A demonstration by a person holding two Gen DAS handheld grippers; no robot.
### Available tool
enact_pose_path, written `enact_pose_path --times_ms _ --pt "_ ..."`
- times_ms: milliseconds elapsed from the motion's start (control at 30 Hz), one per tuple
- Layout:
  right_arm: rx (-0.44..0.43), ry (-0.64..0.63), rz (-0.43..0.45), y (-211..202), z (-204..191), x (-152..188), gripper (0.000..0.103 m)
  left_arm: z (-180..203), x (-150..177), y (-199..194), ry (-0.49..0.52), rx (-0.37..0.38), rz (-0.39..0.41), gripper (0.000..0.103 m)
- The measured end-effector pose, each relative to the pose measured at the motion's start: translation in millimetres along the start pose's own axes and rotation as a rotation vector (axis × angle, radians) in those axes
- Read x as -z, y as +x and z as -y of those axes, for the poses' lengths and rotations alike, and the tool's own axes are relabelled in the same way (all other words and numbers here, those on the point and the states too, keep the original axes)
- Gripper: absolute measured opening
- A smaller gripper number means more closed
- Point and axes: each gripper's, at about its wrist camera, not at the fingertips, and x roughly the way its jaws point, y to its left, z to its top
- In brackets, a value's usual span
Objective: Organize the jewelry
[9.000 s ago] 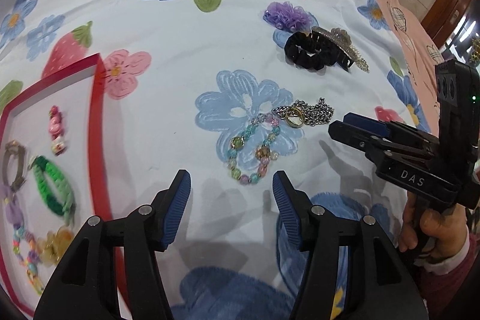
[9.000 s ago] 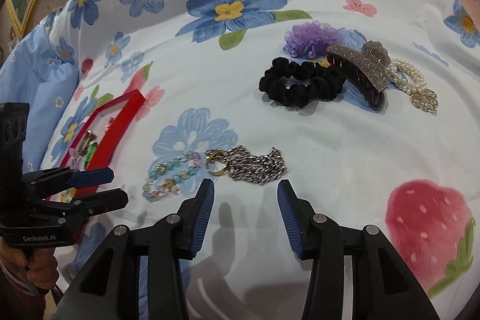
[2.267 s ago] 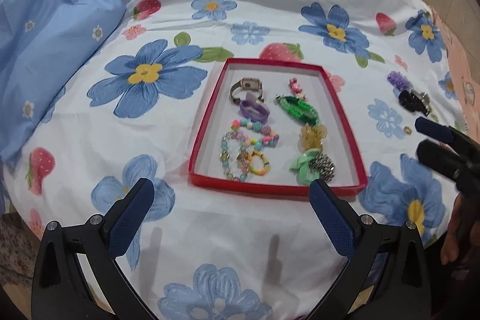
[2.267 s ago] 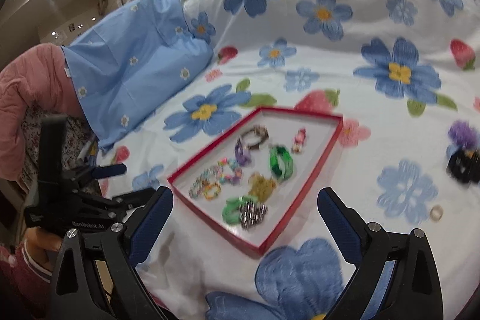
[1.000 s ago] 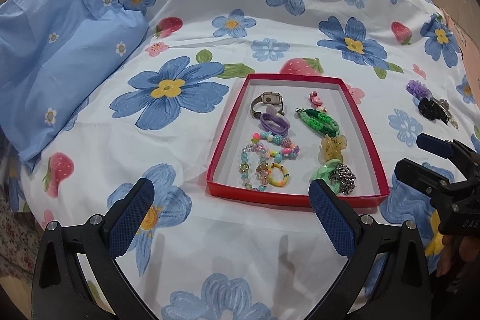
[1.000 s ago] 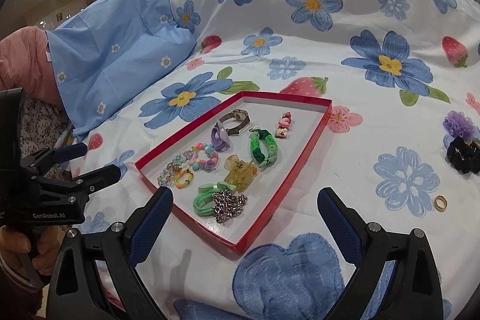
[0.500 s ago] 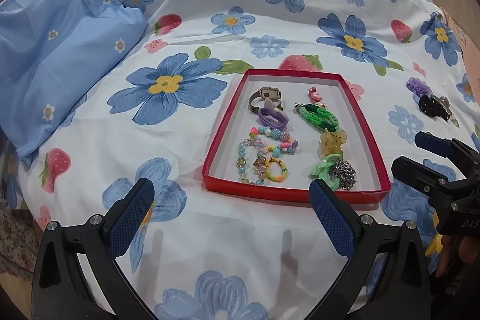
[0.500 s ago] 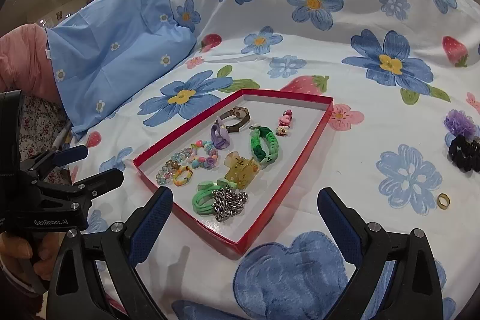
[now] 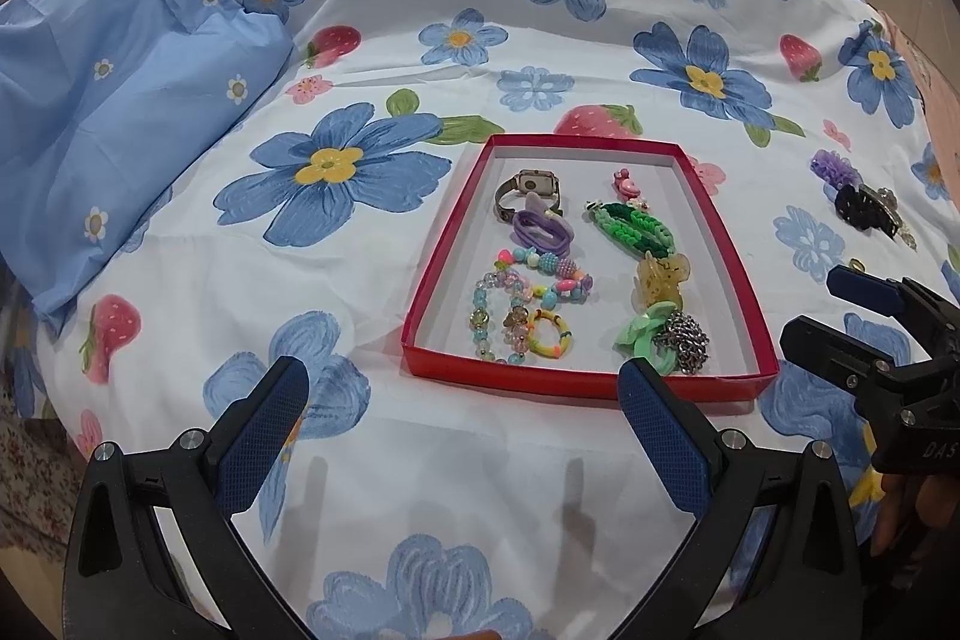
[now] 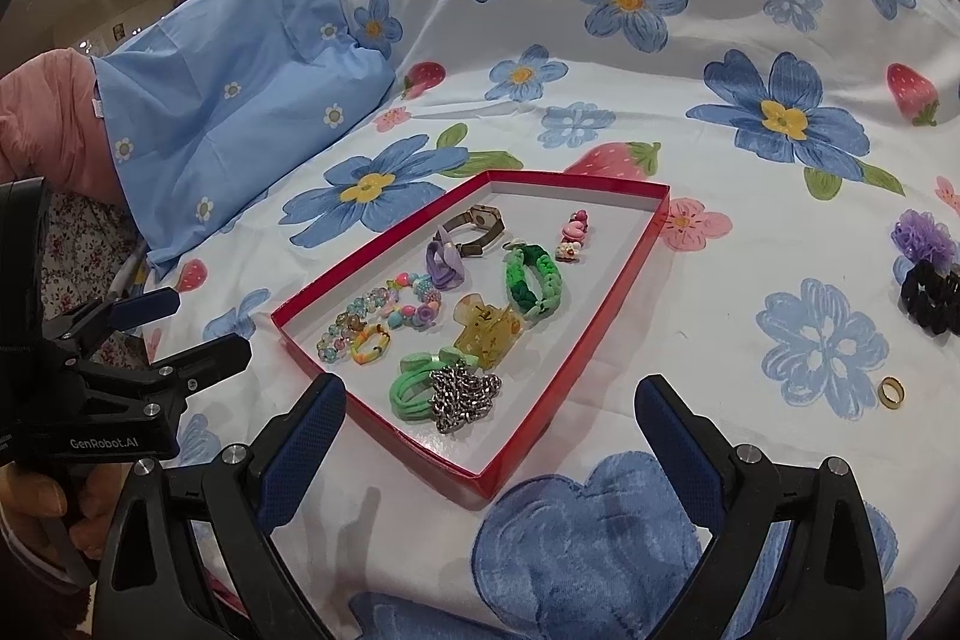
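We hold both grippers back from the bed, near its front edge, and both are spread wide with nothing between their pads. The left gripper hangs in front of the red tray's near wall; the right gripper hangs over the tray's near corner, as its own camera shows.

Most of the jewelry already lies inside the tray: a watch at the far end, a green braided bracelet, beaded bracelets, and a silver chain resting on a green band near the front wall. Still out on the bedspread are a gold ring, well apart from the tray toward the bed's right edge, and further right a black scrunchie touching a purple scrunchie.

In our judgement the ring is the risky piece. It is small and lies flat on soft cloth, so the pads could pinch a fold of sheet along with it, or flick it off toward the right edge. The scrunchies sit close to that same edge, and a careless sweep could push them over. Inside the tray the near end is crowded; a drop there may snag the chain. There is bare tray floor along the right wall and the far corners, and plenty of free bedspread between tray and ring for an approach.
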Motion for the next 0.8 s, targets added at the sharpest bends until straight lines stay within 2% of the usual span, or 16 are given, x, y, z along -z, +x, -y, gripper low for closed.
enact_pose_path --times_ms 800 --pt "-0.005 -0.001 0.022 -10.7 -5.2 3.1 0.098 1.9 4.5 -10.6 -0.006 0.006 0.013 0.103"
